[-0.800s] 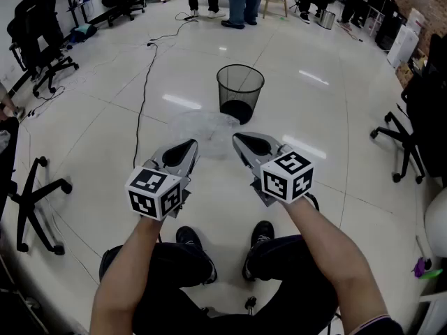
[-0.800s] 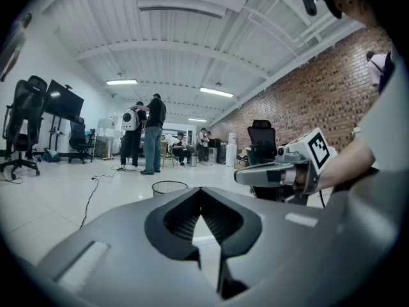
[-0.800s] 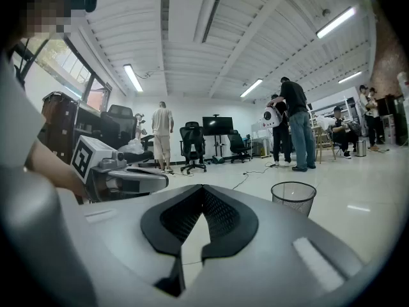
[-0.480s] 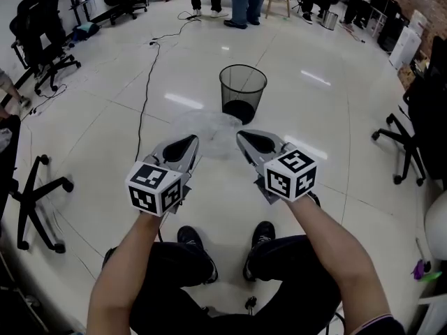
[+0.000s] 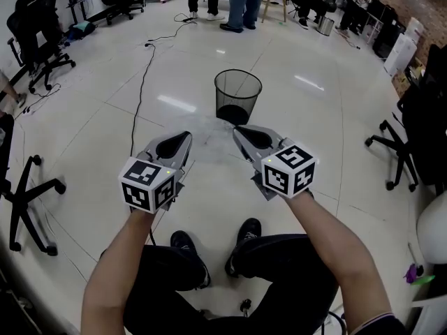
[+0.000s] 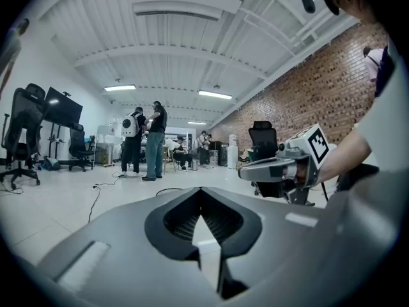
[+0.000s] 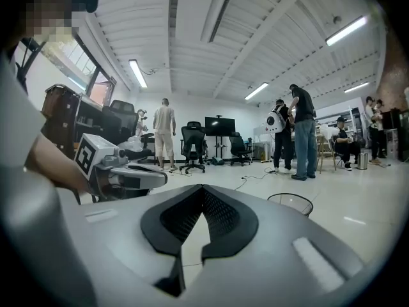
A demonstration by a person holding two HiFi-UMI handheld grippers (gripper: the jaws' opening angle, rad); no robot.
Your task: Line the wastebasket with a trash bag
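Both forearms reach forward side by side in the lower middle of the head view. They hold the left gripper point(image 5: 183, 139) and the right gripper point(image 5: 239, 132) almost level, each with its jaws pressed together tip to tip. The black mesh wastebasket point(image 5: 237, 95) stands upright on the floor at upper centre, beyond the tips and apart from them, its inside showing only a dark base. What looks like a clear trash bag point(image 5: 208, 127) lies faintly on the floor just below the wastebasket.

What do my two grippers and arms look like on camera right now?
Both the left gripper and right gripper are grey, tapering shells with black textured pads. Each carries a white cube printed with black square markers. The forearms are bare; a dark sleeve edges the right arm.
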